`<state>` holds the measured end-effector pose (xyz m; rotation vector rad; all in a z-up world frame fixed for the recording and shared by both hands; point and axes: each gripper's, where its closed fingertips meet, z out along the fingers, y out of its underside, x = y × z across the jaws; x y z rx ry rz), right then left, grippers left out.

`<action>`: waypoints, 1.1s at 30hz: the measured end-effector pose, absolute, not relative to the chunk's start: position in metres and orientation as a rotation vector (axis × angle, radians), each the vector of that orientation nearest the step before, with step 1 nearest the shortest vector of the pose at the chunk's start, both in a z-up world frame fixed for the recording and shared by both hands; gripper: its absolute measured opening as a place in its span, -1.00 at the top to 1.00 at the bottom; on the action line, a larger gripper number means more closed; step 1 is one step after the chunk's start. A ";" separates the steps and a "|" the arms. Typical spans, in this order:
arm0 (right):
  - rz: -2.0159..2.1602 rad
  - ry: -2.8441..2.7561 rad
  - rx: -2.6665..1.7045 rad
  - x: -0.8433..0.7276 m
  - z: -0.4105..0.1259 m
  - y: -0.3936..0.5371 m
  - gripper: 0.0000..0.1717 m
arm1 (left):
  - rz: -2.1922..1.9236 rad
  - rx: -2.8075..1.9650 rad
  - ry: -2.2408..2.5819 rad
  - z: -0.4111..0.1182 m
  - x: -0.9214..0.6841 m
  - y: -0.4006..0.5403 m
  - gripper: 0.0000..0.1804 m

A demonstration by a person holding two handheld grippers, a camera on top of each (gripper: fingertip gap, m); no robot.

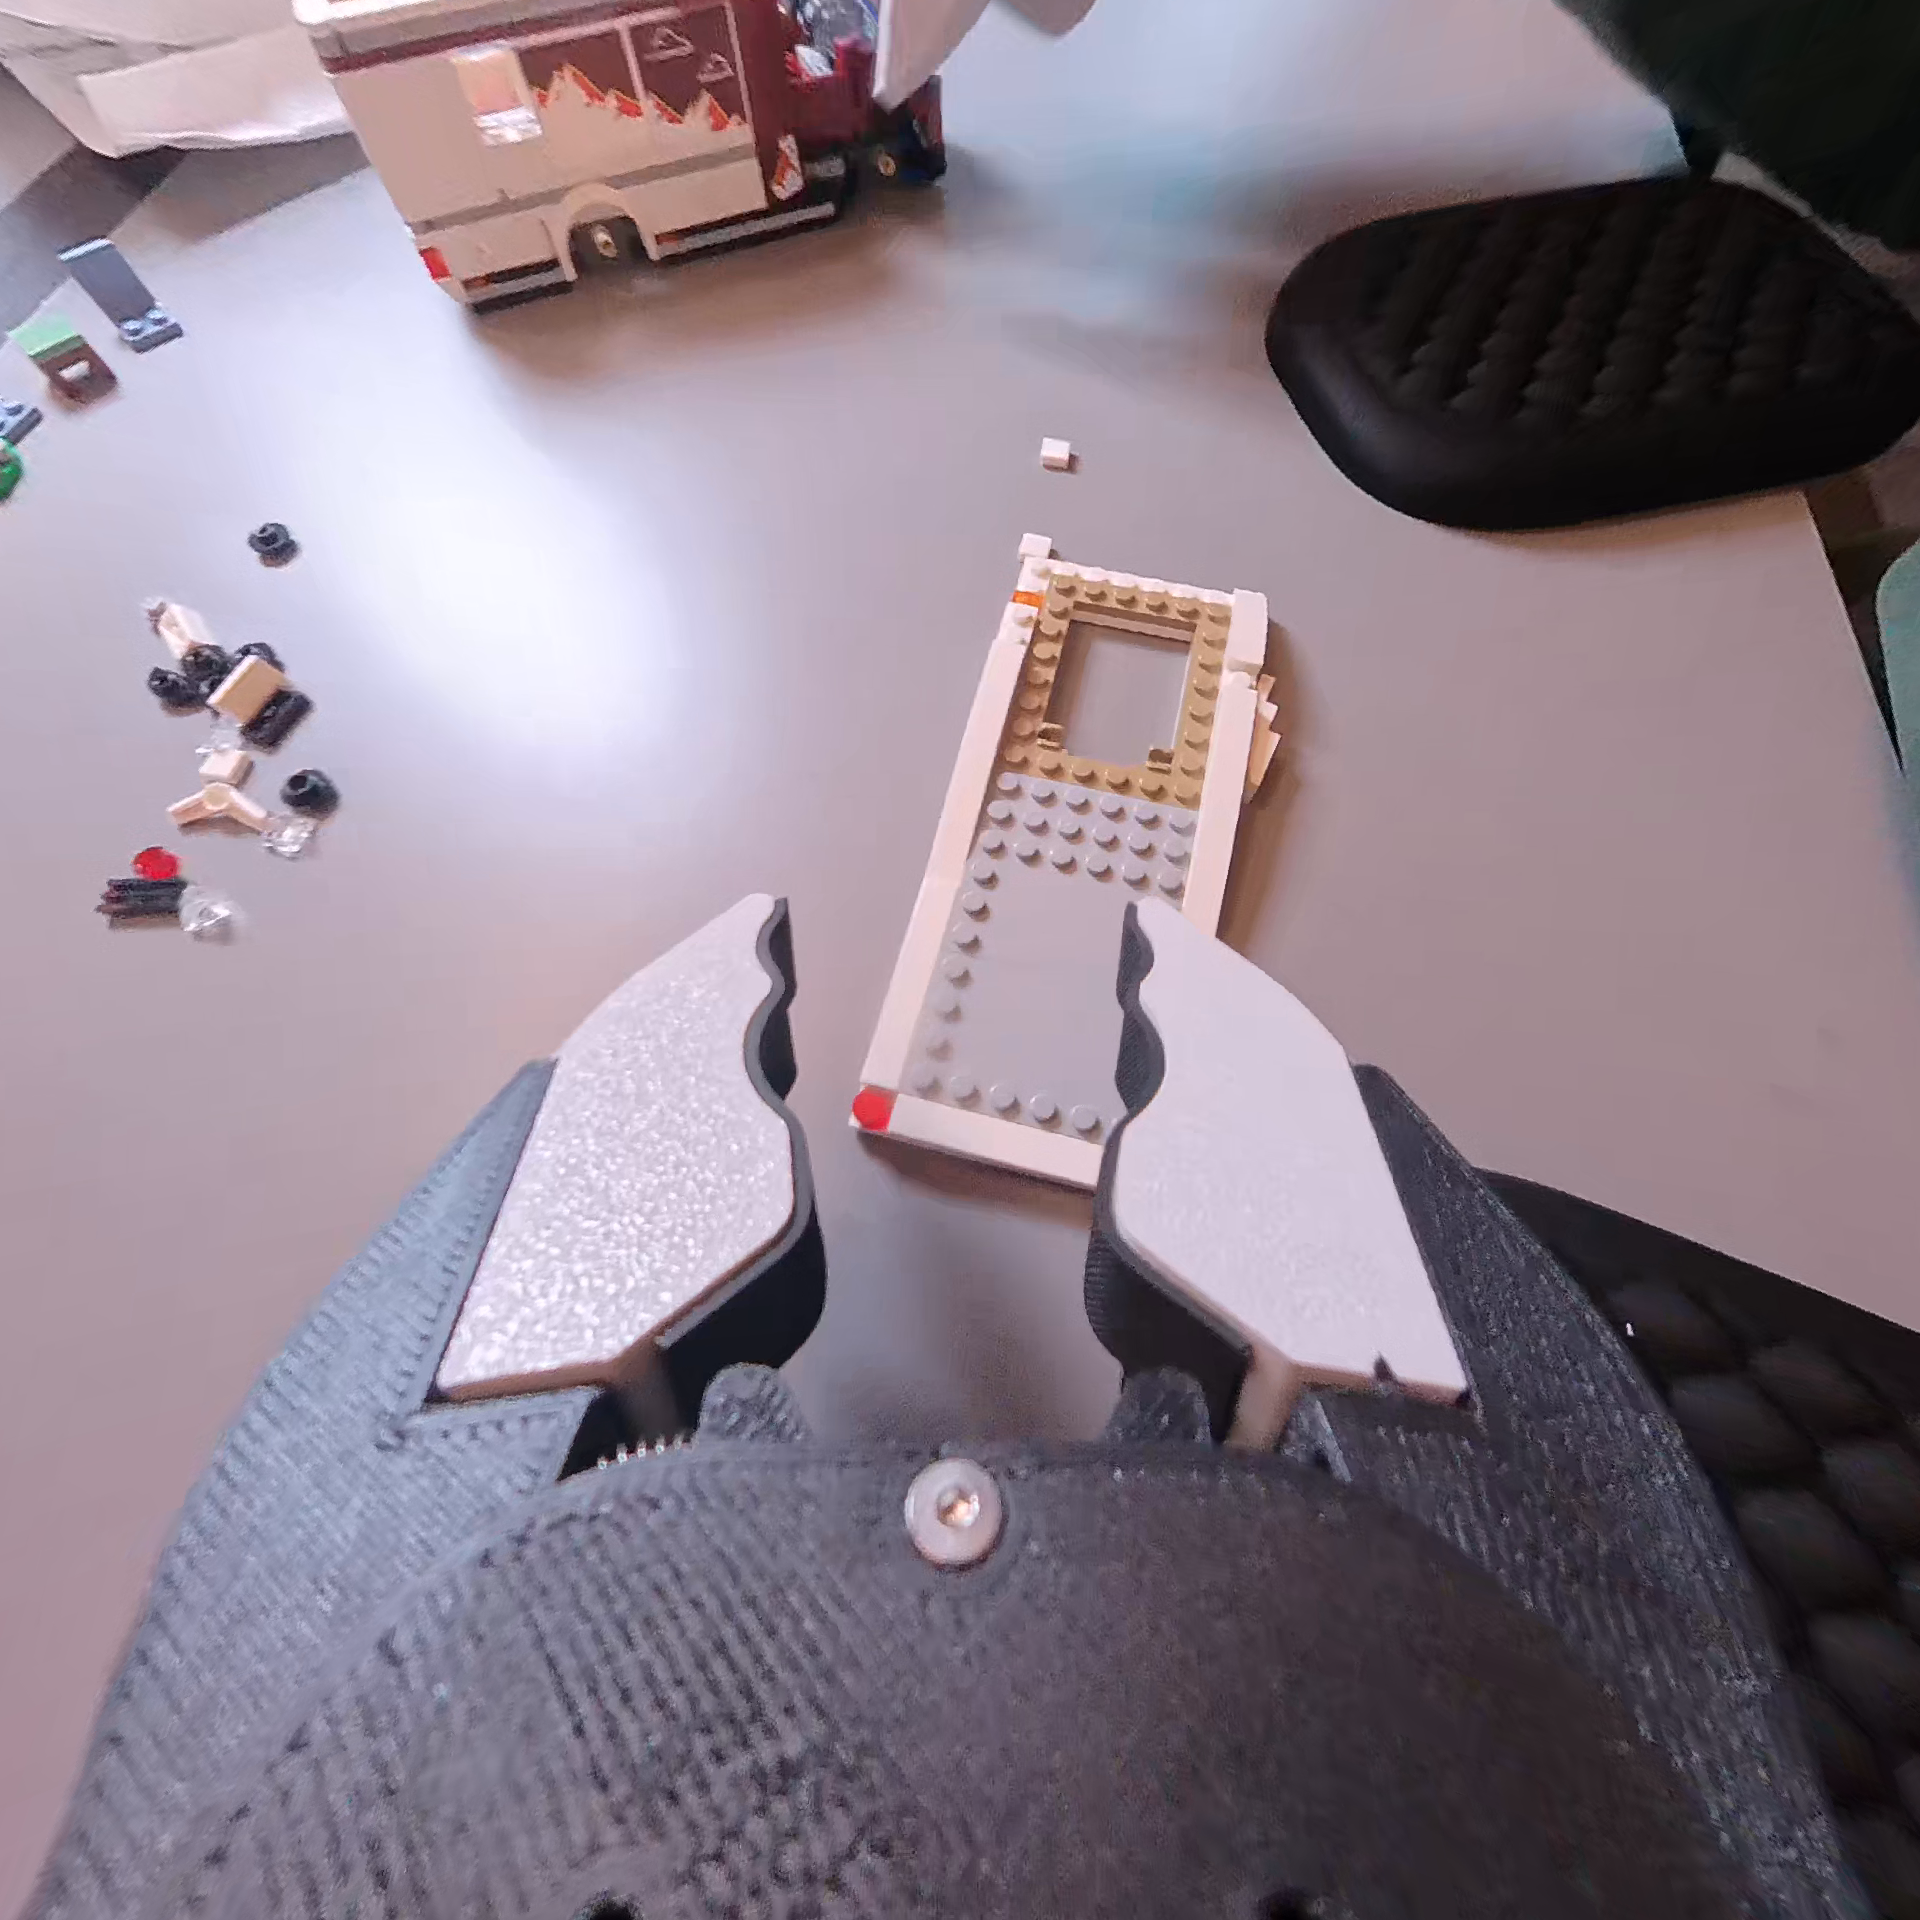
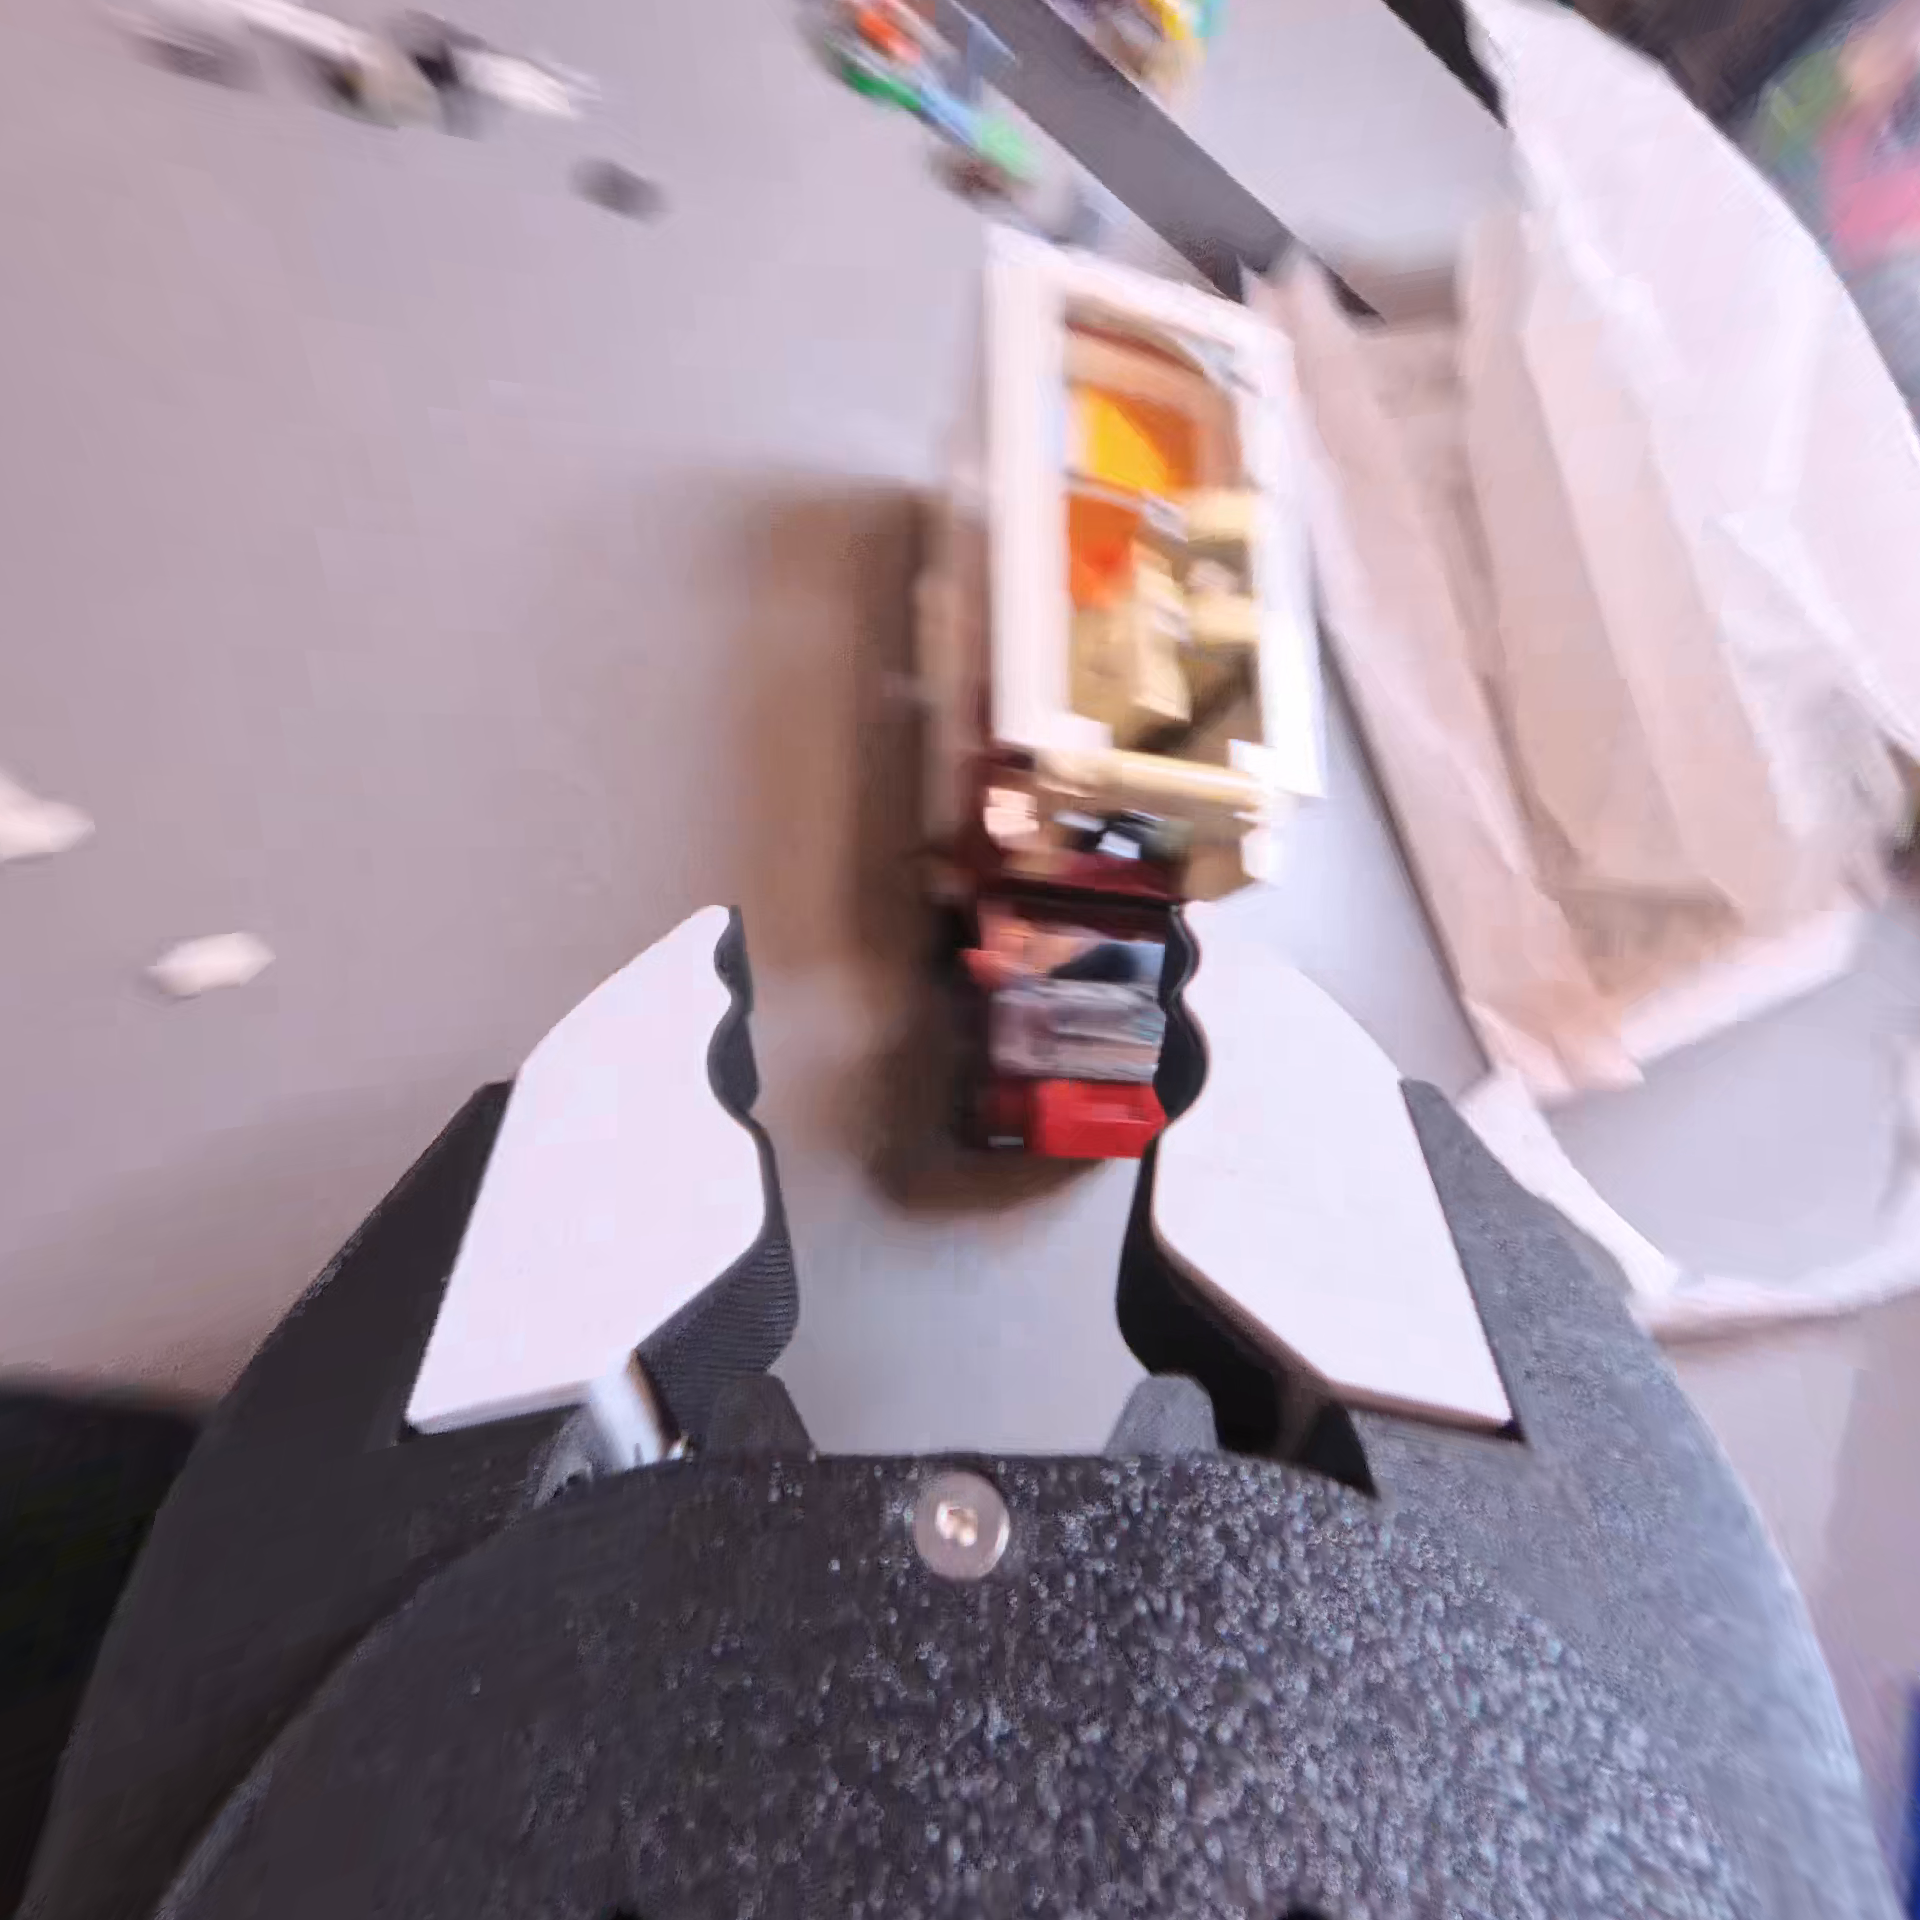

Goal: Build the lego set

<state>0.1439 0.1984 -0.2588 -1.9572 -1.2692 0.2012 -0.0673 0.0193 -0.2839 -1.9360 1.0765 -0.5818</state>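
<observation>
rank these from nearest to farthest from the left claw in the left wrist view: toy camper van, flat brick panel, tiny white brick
1. Flat brick panel: right at the open left claw, its near end between the fingertips, lying on the table.
2. Tiny white brick: just past the panel's far end.
3. Toy camper van: far back, toward the left.

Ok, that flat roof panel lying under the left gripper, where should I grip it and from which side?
Probably across its width at the near grey end. The roof panel lies flat on the table, long and narrow, its smooth white side strips parallel. The left gripper is open above it, aligned with its length; coming straight down, one finger outside each strip seems safest. Avoid the far end, where loose pieces jut out.
</observation>
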 end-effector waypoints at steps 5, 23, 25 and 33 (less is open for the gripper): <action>0.447 -1.824 -1.659 0.074 -0.268 0.047 0.34 | -0.582 -1.941 1.136 -0.290 -0.056 0.016 0.32; 0.414 -2.065 -1.318 0.020 -0.302 -0.003 0.73 | -0.417 -2.060 1.159 -0.307 -0.076 0.018 0.40; 0.394 -2.086 -1.309 0.018 -0.308 -0.005 0.73 | -0.418 -2.071 1.154 -0.308 -0.077 0.018 0.41; 0.452 -2.120 -1.394 0.014 -0.314 -0.002 0.89 | -0.374 -2.074 1.170 -0.305 -0.085 0.017 0.40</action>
